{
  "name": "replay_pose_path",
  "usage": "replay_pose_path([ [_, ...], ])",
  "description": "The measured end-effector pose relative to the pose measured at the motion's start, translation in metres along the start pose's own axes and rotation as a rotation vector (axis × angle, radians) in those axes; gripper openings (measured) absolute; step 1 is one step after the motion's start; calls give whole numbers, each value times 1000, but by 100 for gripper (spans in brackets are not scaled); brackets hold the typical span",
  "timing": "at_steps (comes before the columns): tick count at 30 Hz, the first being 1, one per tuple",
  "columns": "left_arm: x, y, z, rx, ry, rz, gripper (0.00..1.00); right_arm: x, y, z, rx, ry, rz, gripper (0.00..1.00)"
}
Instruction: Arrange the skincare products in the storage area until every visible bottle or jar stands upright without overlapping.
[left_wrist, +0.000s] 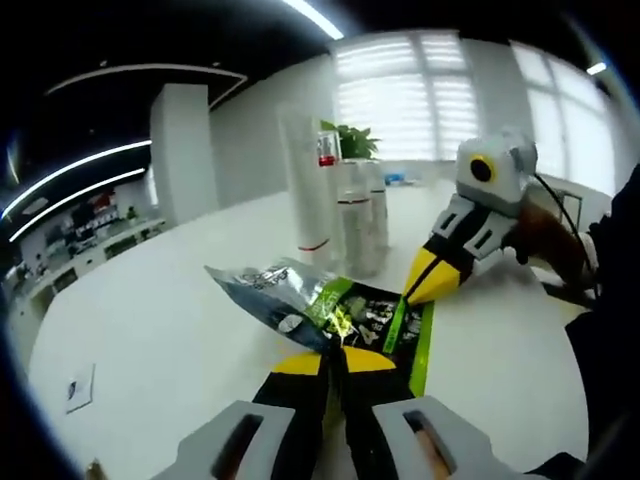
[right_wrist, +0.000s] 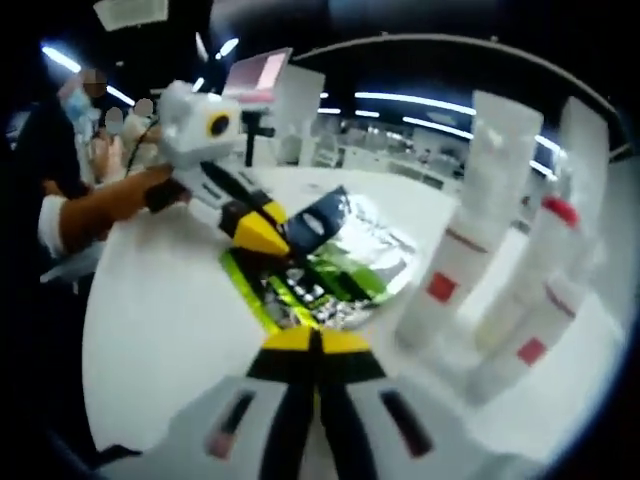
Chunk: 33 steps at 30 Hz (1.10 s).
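The jaws of the left gripper (left_wrist: 335, 362) are closed tight, their yellow tips pressed together on the near edge of a flat sachet (left_wrist: 330, 310), a single foil packet with a green and black printed face and a silvery, crinkled end that lifts off the white table (left_wrist: 150, 330). The right gripper (right_wrist: 315, 345) also has its jaws pressed together, the tips meeting at the sachet's opposite edge in the right gripper view; whether they pinch the foil or merely touch it cannot be told, since the tips cover the contact. Each gripper shows in the other's view: the right one reaches the sachet's far right corner in the left gripper view, the left one comes in from the upper left in the right gripper view with a person's hand (right_wrist: 160, 190) and sleeve behind it. Just beyond the sachet stands a cluster of upright white tubes (left_wrist: 340, 195) with red bands or labels. The left gripper view shows about four, overlapping so the count is uncertain; the right gripper view, blurred at its edge, shows roughly four or five, one with a red cap (right_wrist: 560, 212). Print on the sachet and tubes is too small to read. A potted plant (left_wrist: 350, 140) sits behind the tubes, partly hidden.
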<state>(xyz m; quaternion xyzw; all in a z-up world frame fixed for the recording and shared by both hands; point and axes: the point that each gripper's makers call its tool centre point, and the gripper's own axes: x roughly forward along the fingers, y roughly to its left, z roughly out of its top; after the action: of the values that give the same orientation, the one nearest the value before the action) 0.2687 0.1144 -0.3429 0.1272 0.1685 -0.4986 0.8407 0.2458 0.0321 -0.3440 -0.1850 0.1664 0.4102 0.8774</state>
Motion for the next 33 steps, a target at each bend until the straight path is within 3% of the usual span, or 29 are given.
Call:
replay_pose_path([
  [6, 0, 4, 1, 31, -16, 20, 7, -2, 2, -2, 19, 10, 4, 0],
  [19, -11, 7, -2, 13, -37, 19, 7, -6, -4, -6, 28, 26, 1, 0],
  [22, -16, 19, -1, 68, -32, 75, 5, -6, -5, -6, 20, 30, -3, 0],
  [26, -24, 20, 8, 11, -98, 54, 3, -6, -5, -6, 17, 29, -3, 0],
  [30, -19, 20, -5, 62, -22, 70, 2, -6, -6, -6, 12, 29, -5, 0],
  [33, -14, 14, -7, 72, -8, 54, 0, -6, -8, -6, 5, 32, -17, 0],
])
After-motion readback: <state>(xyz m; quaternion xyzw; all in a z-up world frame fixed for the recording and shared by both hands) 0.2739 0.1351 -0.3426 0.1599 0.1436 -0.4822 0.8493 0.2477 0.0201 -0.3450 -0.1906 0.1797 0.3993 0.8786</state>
